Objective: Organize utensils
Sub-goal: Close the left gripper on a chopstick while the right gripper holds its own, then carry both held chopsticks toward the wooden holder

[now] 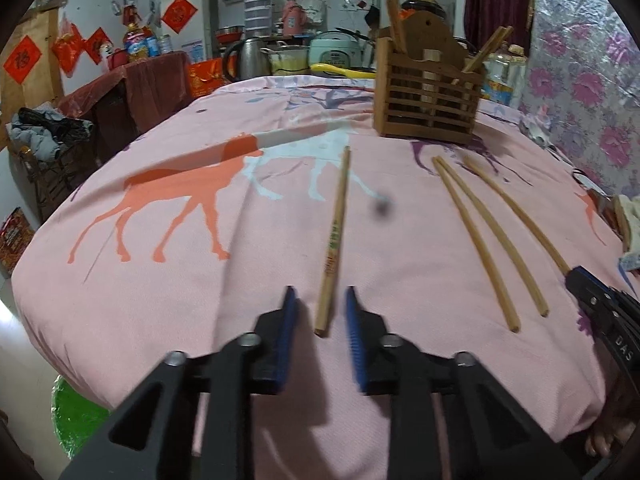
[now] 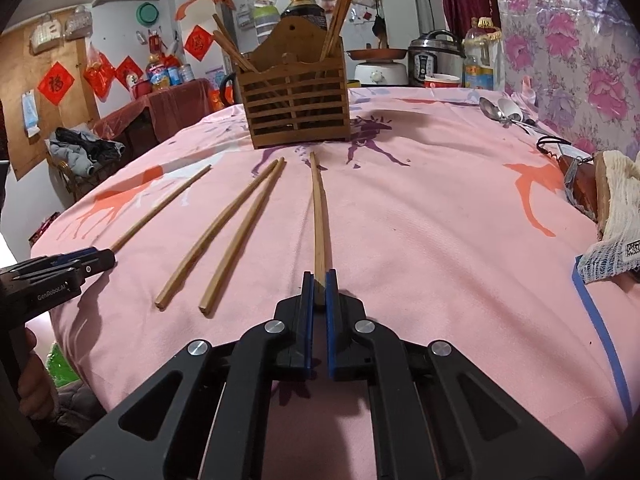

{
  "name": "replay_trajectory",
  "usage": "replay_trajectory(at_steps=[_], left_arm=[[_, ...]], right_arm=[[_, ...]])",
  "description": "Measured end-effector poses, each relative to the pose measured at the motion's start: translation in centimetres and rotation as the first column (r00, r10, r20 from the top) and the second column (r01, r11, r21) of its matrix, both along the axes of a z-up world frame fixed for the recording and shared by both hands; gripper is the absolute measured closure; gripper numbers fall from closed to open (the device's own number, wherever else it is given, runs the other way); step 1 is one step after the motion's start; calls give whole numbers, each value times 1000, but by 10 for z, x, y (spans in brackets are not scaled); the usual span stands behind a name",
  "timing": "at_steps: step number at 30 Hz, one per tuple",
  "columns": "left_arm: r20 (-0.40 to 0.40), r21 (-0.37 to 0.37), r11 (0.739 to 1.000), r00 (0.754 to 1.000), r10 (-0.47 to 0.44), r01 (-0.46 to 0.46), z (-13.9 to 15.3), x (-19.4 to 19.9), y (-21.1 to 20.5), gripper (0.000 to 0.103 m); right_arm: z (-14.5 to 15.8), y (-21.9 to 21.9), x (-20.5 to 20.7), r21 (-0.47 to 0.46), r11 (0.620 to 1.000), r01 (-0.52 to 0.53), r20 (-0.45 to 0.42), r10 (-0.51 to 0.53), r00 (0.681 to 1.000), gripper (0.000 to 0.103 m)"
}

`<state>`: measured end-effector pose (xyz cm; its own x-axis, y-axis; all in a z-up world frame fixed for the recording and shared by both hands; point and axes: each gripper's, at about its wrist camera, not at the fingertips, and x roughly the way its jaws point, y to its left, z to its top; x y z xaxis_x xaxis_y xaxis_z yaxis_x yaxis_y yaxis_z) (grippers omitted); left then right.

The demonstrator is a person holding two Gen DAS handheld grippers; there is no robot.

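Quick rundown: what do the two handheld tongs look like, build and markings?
Both match: matte black plastic linkage arms with triangular cut-outs, round silver pivot pins, and blue ribbed pads on the inner finger faces. The left tongs carry white "GenRobot.AI" lettering on the side, seen from the right wrist view. The right tongs show white letters "DAS". No cables visible.

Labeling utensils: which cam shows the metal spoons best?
Right wrist view. The metal spoons lie unobstructed on the pink cloth at its far right edge, bowls and handles visible. In the left wrist view that corner by the floral wall is blurred and no spoon can be made out.
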<state>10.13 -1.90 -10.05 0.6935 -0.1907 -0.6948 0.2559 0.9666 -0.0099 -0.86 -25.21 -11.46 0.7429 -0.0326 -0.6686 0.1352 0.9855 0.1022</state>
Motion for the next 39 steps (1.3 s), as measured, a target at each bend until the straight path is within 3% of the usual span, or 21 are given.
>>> replay_trajectory(at_steps=[2,5,13,15,17,20,21,23,27,31,39], left_arm=[[-3,0,1000,1000,-14,14,0,-2,-2,93],[-8,-4,1000,1000,-23,23,0,-2,-4,96],[-27,-26,999,999,-23,22,0,0,-3,96],[-24,-22,999,999,-29,28,-1,-1,-4,91],[-18,-17,999,999,-40,40,-1,-3,-7,78],[6,11,999,999,-44,44,-2,-6,-11,78],[7,13,999,999,-46,46,-2,-6,-11,78],[2,1,999,999,-53,53,-1,-6,-10,97],[-10,-19,998,998,-59,59,4,-6,-8,97],[17,-34,998,998,-57,58,20,-12,-5,97],[121,-113,992,992,-36,50,87,-28,6,97]], right_arm=[[3,3,-2,-16,1000,-10,17,10,1000,97],[5,7,-4,-32,999,-25,23,26,999,97],[-3,0,0,10,1000,-14,-22,14,1000,93],[-4,-2,1,24,1000,-11,-26,12,1000,93],[-4,-1,1,19,1000,-11,-25,11,1000,93],[-3,-1,1,13,1000,-11,-25,11,1000,96],[-3,-1,1,14,1000,-12,-25,12,1000,96],[-3,-2,1,15,1000,-11,-24,11,1000,96],[0,-1,0,15,1000,-12,-8,12,1000,97],[15,0,-7,0,1000,-11,43,11,999,97],[72,-5,-24,27,1000,-5,192,0,981,97]])
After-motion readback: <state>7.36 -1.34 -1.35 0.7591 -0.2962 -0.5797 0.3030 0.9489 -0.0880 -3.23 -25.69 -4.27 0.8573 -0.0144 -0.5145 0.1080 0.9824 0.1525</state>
